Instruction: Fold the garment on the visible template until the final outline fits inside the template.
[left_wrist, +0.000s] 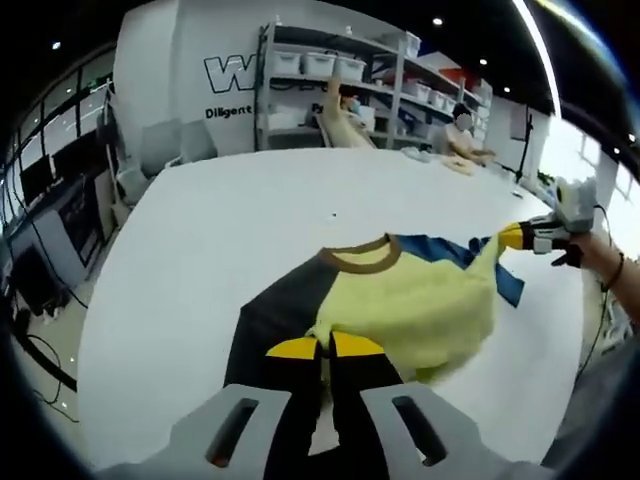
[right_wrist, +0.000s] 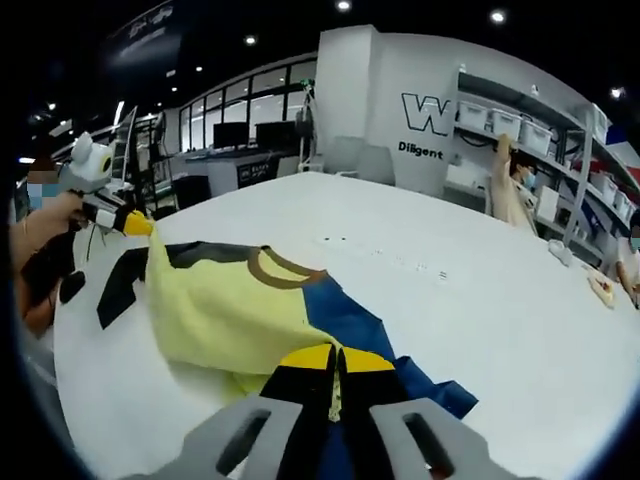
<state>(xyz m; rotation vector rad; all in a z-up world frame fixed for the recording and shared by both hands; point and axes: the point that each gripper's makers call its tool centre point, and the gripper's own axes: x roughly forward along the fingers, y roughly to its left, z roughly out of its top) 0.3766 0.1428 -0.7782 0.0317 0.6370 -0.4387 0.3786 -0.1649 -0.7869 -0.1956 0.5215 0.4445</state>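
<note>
The garment (left_wrist: 410, 305), a yellow shirt with a brown collar and blue and dark sleeves, lay near the middle of the white bench (left_wrist: 200, 240), partly lifted off it. The left gripper (left_wrist: 322, 347) had its yellow-tipped fingers (left_wrist: 292, 348) pinched nearly together on the shirt's near edge, yellow cloth bunched just ahead of the tips. The right gripper (right_wrist: 335, 360) was likewise closed on cloth, where the yellow body met the blue sleeve (right_wrist: 345, 320). In the left gripper view the right gripper (left_wrist: 535, 237) showed at the far side, drawing a corner of the yellow cloth up into a peak; in the right gripper view the left gripper (right_wrist: 120, 220) did the same from the opposite end. Judgement: two opposite points were held so the panel hung taut between them and could be carried over in one fold. Dark patches (right_wrist: 120, 280) beside the shirt may be the template, though I could not tell for sure. The fold looked mid-way, outline not yet compact. Shelves with bins (left_wrist: 330, 65) stood behind, people seated near them.
</note>
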